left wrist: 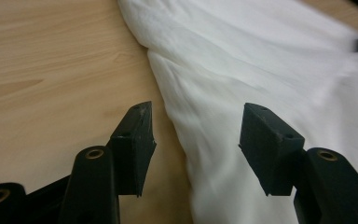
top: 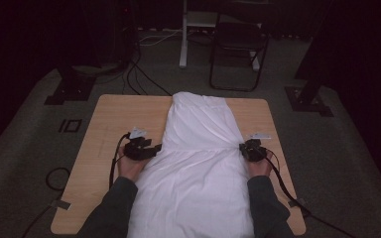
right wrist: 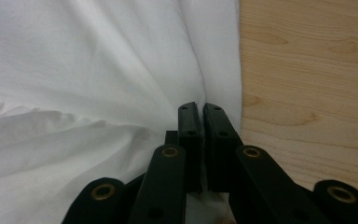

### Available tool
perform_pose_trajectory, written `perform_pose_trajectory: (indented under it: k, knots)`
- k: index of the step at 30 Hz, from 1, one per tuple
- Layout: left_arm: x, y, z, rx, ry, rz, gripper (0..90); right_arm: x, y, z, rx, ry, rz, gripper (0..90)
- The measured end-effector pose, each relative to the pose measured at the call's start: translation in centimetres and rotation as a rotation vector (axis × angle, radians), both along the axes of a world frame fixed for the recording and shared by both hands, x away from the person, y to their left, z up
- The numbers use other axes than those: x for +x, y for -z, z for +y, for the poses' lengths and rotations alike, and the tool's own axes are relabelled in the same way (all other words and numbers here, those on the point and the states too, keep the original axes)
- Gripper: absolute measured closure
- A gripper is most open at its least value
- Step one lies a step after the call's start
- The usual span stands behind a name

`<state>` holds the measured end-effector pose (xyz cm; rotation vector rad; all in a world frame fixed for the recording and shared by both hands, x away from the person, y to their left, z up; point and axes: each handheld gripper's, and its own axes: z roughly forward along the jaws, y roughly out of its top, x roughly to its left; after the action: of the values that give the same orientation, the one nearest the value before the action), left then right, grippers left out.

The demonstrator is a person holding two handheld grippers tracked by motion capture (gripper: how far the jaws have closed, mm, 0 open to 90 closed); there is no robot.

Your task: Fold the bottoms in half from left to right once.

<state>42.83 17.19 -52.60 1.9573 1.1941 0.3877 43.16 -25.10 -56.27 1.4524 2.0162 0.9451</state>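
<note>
We see the right gripper [right wrist: 203, 112] with jaws pressed together, apparently pinching the right edge of the white cloth [top: 198, 148]. The left gripper [left wrist: 196, 135] holds its jaws wide, straddling the cloth's left edge. Soft and wrinkled, the cloth runs lengthwise down the wooden worktop [top: 114, 124], its near end cut off.

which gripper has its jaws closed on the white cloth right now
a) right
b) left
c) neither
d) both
a: the right gripper has its jaws pressed together on the edge of the white cloth, while the left gripper stands wide open over the cloth's other edge.
</note>
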Motion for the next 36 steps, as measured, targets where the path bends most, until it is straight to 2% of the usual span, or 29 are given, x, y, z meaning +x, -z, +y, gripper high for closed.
perform_pose_trajectory:
  k: [2, 4, 6, 7, 9, 10, 11, 15, 17, 19, 22, 26, 27, 28, 30, 33, 34, 36]
  knots:
    - [1.4, 1.1, -0.5, 0.014, -0.015, 0.046, 42.4, 0.0, 0.1, -0.1, 0.008, -0.001, -0.002, 86.3]
    - [2.1, 2.0, -0.6, -0.021, -0.024, 0.088, 42.3, 0.0, 0.1, -0.1, 0.013, -0.004, -0.001, 86.3]
    - [2.3, 2.5, -0.7, -0.045, -0.009, 0.106, 44.1, 0.0, 0.1, -0.2, 0.013, -0.006, -0.001, 86.4]
    - [2.3, 2.6, -0.7, -0.061, 0.011, 0.113, 51.4, 0.0, 0.1, -0.2, 0.014, -0.006, -0.001, 86.4]
    - [2.2, 2.6, -0.7, -0.068, 0.027, 0.118, 75.3, 0.0, 0.1, -0.2, 0.015, -0.005, -0.003, 86.5]
    - [1.7, 2.5, -0.5, -0.054, 0.023, 0.076, 75.3, 0.0, 0.1, -0.2, 0.017, -0.002, -0.003, 86.4]
    - [1.3, 2.3, -0.3, -0.059, 0.013, 0.06, 87.3, 0.0, 0.1, -0.2, 0.027, 0.0, 0.002, 86.5]
    - [-1.0, 1.5, 1.3, -0.072, -0.034, -0.023, 88.5, -0.5, 0.3, -0.5, 0.088, -0.005, 0.012, 86.7]
    - [-2.2, 1.4, 2.0, -0.065, -0.035, -0.04, 88.5, -1.0, 0.4, -0.5, 0.122, -0.023, 0.021, 86.6]
    - [-3.5, 1.7, 2.3, -0.042, -0.03, -0.049, 88.5, -2.0, 0.4, -0.1, 0.113, -0.05, 0.02, 86.6]
    - [-5.5, 2.4, 2.7, -0.015, -0.023, -0.046, 88.4, -3.9, 0.4, 0.5, 0.086, -0.081, 0.018, 86.7]
    - [-8.6, 3.2, 3.5, -0.041, -0.013, -0.018, 88.2, -6.8, 0.4, 0.7, 0.078, -0.122, 0.027, 86.6]
    - [-8.6, 3.2, 3.5, -0.041, -0.013, -0.018, 88.2, -6.8, 0.4, 0.7, 0.078, -0.122, 0.027, 86.6]
    - [-10.0, 3.4, 3.5, -0.02, 0.01, 0.002, 88.1, -8.9, 0.5, 0.7, 0.076, -0.139, 0.032, 86.6]
    - [-10.7, 3.4, 3.4, 0.003, 0.021, -0.002, 87.8, -9.9, 0.5, 0.7, 0.062, -0.149, 0.032, 86.6]
    - [-10.7, 3.5, 3.4, -0.011, 0.015, -0.007, 87.4, -10.7, 0.4, 0.8, 0.06, -0.158, 0.045, 85.5]
    - [-10.5, 3.6, 3.4, -0.01, 0.012, -0.012, 86.7, -10.8, 0.2, 0.6, 0.051, -0.171, 0.054, 73.1]
    - [-10.4, 3.6, 3.3, -0.01, 0.005, -0.018, 85.9, -10.4, -0.3, 0.4, 0.031, -0.171, 0.037, 60.2]
